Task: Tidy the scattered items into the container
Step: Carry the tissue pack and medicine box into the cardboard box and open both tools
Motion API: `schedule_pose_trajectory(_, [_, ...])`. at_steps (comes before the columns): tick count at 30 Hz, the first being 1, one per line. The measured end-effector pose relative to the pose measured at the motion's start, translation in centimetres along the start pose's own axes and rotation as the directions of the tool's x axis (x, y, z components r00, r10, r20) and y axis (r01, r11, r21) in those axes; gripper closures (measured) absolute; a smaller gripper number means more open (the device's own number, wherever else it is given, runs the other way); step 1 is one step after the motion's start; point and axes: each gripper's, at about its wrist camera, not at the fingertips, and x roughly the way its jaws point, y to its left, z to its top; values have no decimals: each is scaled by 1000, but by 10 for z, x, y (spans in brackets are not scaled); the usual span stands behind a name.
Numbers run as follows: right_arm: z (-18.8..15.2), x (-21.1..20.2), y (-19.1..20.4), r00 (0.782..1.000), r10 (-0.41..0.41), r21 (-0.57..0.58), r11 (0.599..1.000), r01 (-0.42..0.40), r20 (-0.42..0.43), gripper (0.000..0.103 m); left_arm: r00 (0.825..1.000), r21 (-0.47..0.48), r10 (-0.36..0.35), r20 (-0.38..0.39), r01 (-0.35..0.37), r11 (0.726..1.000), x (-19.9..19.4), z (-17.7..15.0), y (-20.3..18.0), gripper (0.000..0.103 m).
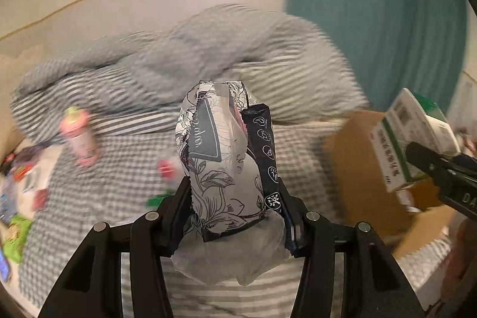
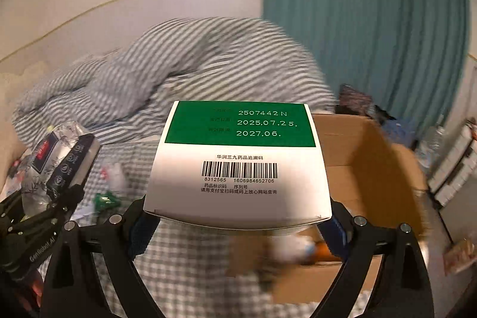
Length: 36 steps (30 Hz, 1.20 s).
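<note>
Left claw [image 1: 235, 216]: mine, clamped on a floral-printed packet [image 1: 220, 157], black-and-white with a dark side panel of small icons; its clear plastic end bulges out below the jaws. The packet stands up between my fingers, off the bed.

Right claw [image 2: 238, 225]: mine, spread wide and gripping a green-and-white medicine box [image 2: 238, 163] by its two sides. The facing end shows a green band with printed dates and, below that, a barcode. Box held level, in the air, at the near left edge of the cardboard box [image 2: 372, 157].

Cardboard box: brown, open-topped, sitting on the bed to the right; blurred contents show low inside it, not identifiable.

Bed [image 1: 119, 169]: grey-and-white checked sheet, with a striped duvet [image 1: 208, 49] heaped at the far side.

Loose items on the sheet, left side: a pink bottle with a pale green cap [image 1: 79, 136], lying tilted; a small red item [image 1: 165, 167]; a small green item [image 2: 105, 198]; further wrappers at the far left edge, too blurred to name.

Background: pale wall with a thin gold line; teal curtain [image 1: 372, 20] at the far right.
</note>
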Motion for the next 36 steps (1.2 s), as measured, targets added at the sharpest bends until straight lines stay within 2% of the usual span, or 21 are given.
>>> schedule_pose_trajectory(5, [0,-6,-69,994,-104,62,992,105,-30,11,990,82,-138,-13,139,987,1,13,-85,49])
schedule_pose_trajectory(8, [-2,2,-109,990,-131,126,983,136,-53,11,979,137,-200,-37,203,970,10,24,-136,49])
schedule_pose_trajectory(11, [-7,21,-135,986,-141,152,976,154,-93,11,972,176,-228,-60,235,956,23,28,-171,49])
schedule_pose_trajectory(17, [-24,45,-167,983,-128,182,972,151,-132,10,964,242,-229,-138,257,936,63,24,-224,49])
schedule_pose_trajectory(19, [-26,50,-174,982,-131,192,969,156,-136,10,962,258,-223,-158,258,931,71,19,-236,43])
schedule_pose_trajectory(20, [-27,52,-178,980,-141,196,966,167,-138,9,963,264,-217,-161,254,931,76,20,-240,40])
schedule_pose_trajectory(22, [-29,56,-183,975,-170,192,962,196,-146,5,971,278,-188,-150,224,934,80,17,-248,19])
schedule_pose_trajectory(24, [-27,57,-185,973,-185,199,957,211,-140,5,984,288,-131,-123,161,944,81,15,-250,6])
schedule_pose_trajectory(31, [-26,48,-184,978,-165,230,954,191,-127,5,989,262,-109,-95,131,956,69,18,-232,5])
schedule_pose_trajectory(36, [-22,28,-161,986,-138,202,967,155,-97,5,993,228,-89,-83,106,968,53,21,-210,4])
